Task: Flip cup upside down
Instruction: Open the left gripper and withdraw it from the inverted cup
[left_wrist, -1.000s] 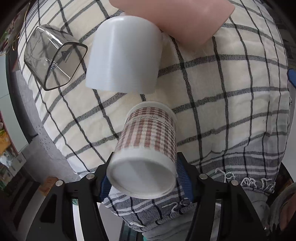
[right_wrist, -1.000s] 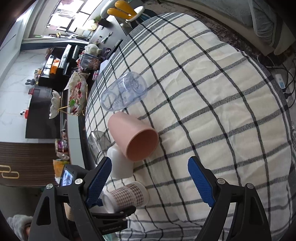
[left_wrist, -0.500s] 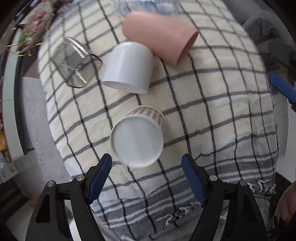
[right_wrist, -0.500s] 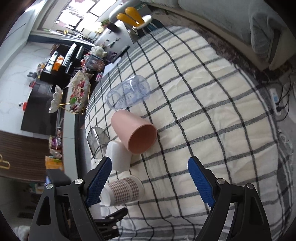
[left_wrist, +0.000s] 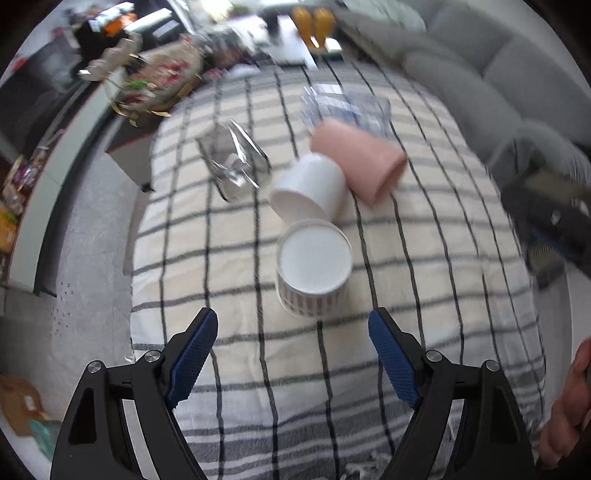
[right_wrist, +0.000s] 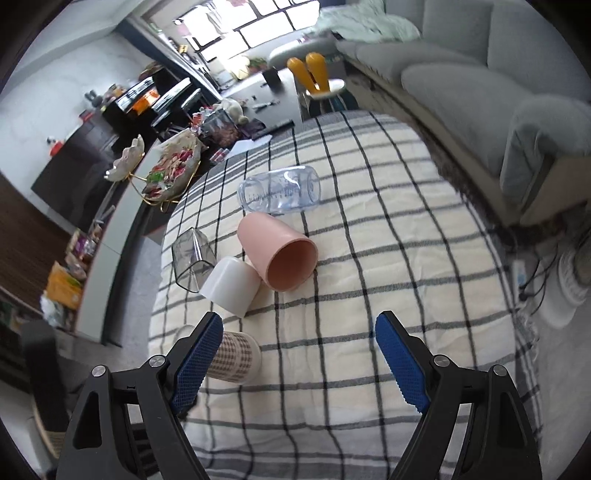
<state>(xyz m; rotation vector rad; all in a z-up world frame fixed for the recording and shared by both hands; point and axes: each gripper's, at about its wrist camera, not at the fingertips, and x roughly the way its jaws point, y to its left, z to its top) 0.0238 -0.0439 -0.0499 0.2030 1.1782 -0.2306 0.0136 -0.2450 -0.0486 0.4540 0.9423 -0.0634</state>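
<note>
Left gripper (left_wrist: 291, 347): blue-padded fingers (left_wrist: 192, 354) spread wide, nothing between them, held above the near part of the table (left_wrist: 424, 295), which wears a cream cloth with dark checks

Right gripper (right_wrist: 297, 354): fingers (right_wrist: 400, 363) likewise wide apart and empty, over the same near stretch of cloth

Room to move: bare cloth lies between and ahead of the right gripper's fingers and runs on to the right side of the table. The cloth's left edge drops to grey floor just beside the cups. Near edge shows grey bands and a fringe

Plaid cup (left_wrist: 313, 267), just ahead of the left gripper, apart from both pads: stands upside down, flat white base facing up, long axis upright, rim down on the cloth. In the right wrist view the plaid cup (right_wrist: 234, 356) sits partly behind the left finger of that gripper

Beyond it: white cup (left_wrist: 308, 190) tipped on its side, mouth toward the left gripper, touching or nearly touching the plaid cup. Pink cup (right_wrist: 277, 256) on its side just beside the white one, mouth toward the right gripper. Clear smoky square cup (right_wrist: 192, 260) on its side at the left edge. Clear bottle (right_wrist: 280, 190) lying on its side farther back

Grey sofa (right_wrist: 480, 92) well beyond the right edge
</note>
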